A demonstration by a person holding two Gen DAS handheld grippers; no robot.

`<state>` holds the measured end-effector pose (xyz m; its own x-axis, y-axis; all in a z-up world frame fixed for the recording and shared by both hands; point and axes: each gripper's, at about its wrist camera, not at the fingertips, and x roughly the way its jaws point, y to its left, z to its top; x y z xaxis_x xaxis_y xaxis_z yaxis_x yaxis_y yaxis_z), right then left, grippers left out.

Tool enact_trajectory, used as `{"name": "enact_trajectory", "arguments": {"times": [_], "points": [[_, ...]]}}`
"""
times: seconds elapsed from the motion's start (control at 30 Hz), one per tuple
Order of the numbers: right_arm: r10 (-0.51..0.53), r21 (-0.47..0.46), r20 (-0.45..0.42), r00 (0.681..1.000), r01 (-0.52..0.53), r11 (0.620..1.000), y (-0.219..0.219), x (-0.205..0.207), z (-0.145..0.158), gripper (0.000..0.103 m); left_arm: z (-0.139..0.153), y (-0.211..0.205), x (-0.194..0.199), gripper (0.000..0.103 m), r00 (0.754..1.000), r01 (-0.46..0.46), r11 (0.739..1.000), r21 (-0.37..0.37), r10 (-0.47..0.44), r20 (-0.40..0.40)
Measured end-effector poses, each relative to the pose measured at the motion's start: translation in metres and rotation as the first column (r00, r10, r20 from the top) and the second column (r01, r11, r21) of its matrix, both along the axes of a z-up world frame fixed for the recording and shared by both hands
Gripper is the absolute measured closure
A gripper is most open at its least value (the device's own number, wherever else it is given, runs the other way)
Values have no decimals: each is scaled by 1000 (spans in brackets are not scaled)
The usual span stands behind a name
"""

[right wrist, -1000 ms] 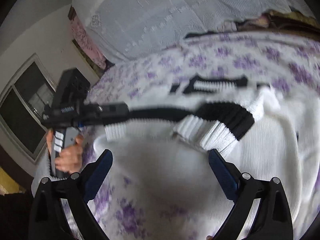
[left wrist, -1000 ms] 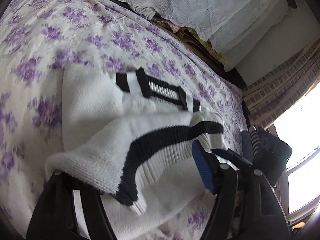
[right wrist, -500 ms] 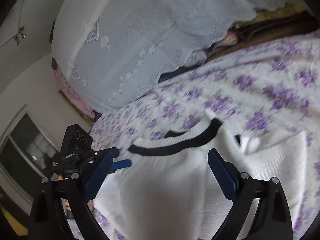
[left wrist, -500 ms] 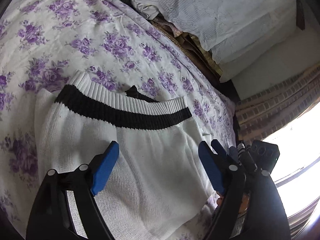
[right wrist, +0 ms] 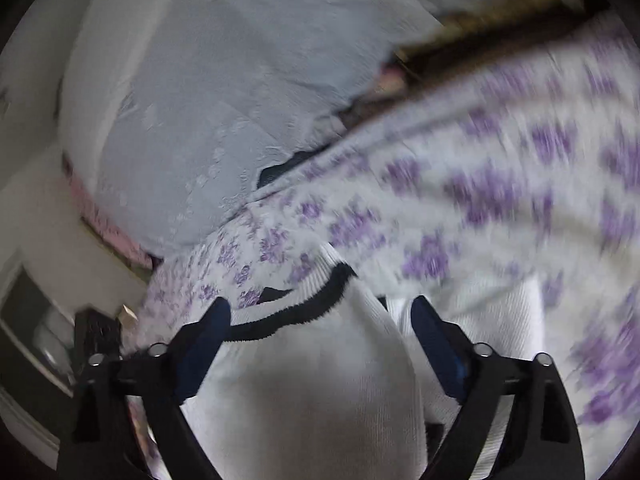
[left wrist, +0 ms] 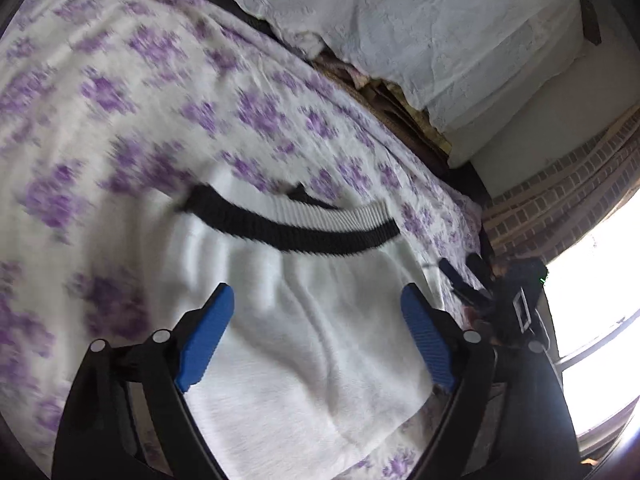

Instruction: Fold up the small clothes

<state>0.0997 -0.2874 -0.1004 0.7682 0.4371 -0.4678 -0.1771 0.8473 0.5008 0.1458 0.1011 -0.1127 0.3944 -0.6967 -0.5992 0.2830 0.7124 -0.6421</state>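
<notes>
Left wrist: one white sweater (left wrist: 312, 344), one bedspread (left wrist: 120, 92)

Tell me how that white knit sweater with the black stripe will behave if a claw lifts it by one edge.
The white knit sweater would likely go floppy and drape, since it already lies in soft wrinkles on the floral bedspread. It probably grips rather than slips: the ribbed black-striped hem looks textured. Folded layers would likely slide apart, as nothing holds them.

I see a bed covered by a white bedspread with purple flowers (left wrist: 248, 92), a pale lace cover (left wrist: 440, 20) over piled bedding behind it, a plain white wall (left wrist: 532, 120), striped curtains (left wrist: 568, 184) and a very bright window (left wrist: 600, 280).
</notes>
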Motion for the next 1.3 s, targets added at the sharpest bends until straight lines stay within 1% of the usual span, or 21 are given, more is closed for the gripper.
{"name": "enact_trajectory", "arguments": {"times": [0.03,0.17,0.27,0.33,0.37,0.47,0.5,0.53,0.57,0.6,0.7,0.8,0.87,0.93,0.97,1.03,1.07,1.13,1.17,1.23,1.3], "points": [[17,-64,-12,1000,-18,998,7,5,5,10,1,8,4,19,1000,-26,1000,6,27,-8],[48,-159,-88,995,-61,985,13,41,-6,12,-12,28,21,20,993,-97,995,32,99,-64],[71,-198,-157,985,-102,975,20,61,-22,25,-20,18,31,34,994,-76,991,106,84,-76],[93,-219,-200,975,-137,966,25,66,-32,46,-18,6,36,41,996,-65,982,178,74,-44],[92,-253,-217,972,-147,956,28,69,-35,48,-17,-2,39,46,998,-56,975,217,63,-24],[94,-332,-203,975,-158,930,36,64,-33,65,-16,-11,42,48,998,-57,957,285,57,11],[88,-342,-188,978,-149,928,34,60,-30,78,-15,-14,41,48,998,-58,953,298,53,24],[80,-333,-163,983,-131,934,29,54,-24,81,-14,-15,40,48,998,-60,952,301,52,33],[72,-320,-147,987,-116,940,23,50,-21,94,-11,-15,37,48,998,-58,955,292,46,48],[62,-297,-133,989,-100,950,15,44,-18,97,-7,-16,34,48,998,-50,959,278,34,60],[37,-253,-127,991,-68,965,-5,32,-17,97,4,-26,31,48,996,-5,969,246,-16,85],[12,-236,-154,988,-49,970,-12,30,-29,97,-4,-49,43,47,998,11,944,330,-31,56],[-10,-203,-153,988,-21,979,-20,27,-33,97,-17,-52,54,47,1000,-8,929,371,1,18],[-56,-204,-157,986,23,979,-30,26,-36,103,-28,-48,61,47,1000,-11,932,361,15,-8],[-99,-215,-173,980,60,975,-39,26,-40,103,-29,-45,62,47,1000,-22,937,350,24,-1],[-122,-195,-211,970,81,978,-48,27,-48,103,-29,-36,62,52,998,-55,948,312,62,-13],[-127,-200,-192,973,88,976,-46,22,-45,102,-27,-30,60,52,996,-76,955,286,85,-21],[-91,-220,-123,988,63,974,-31,8,-29,98,-10,-22,45,52,996,-89,971,220,87,20],[-47,-210,-92,995,27,977,-19,-1,-18,90,-2,-20,38,52,996,-88,975,203,81,42],[42,-183,-42,998,-49,982,7,-15,-5,6,14,-21,19,50,995,-59,985,159,46,85],[114,-193,-25,993,-117,974,33,-23,-6,3,16,-31,3,39,995,3,992,128,-15,95]]}}
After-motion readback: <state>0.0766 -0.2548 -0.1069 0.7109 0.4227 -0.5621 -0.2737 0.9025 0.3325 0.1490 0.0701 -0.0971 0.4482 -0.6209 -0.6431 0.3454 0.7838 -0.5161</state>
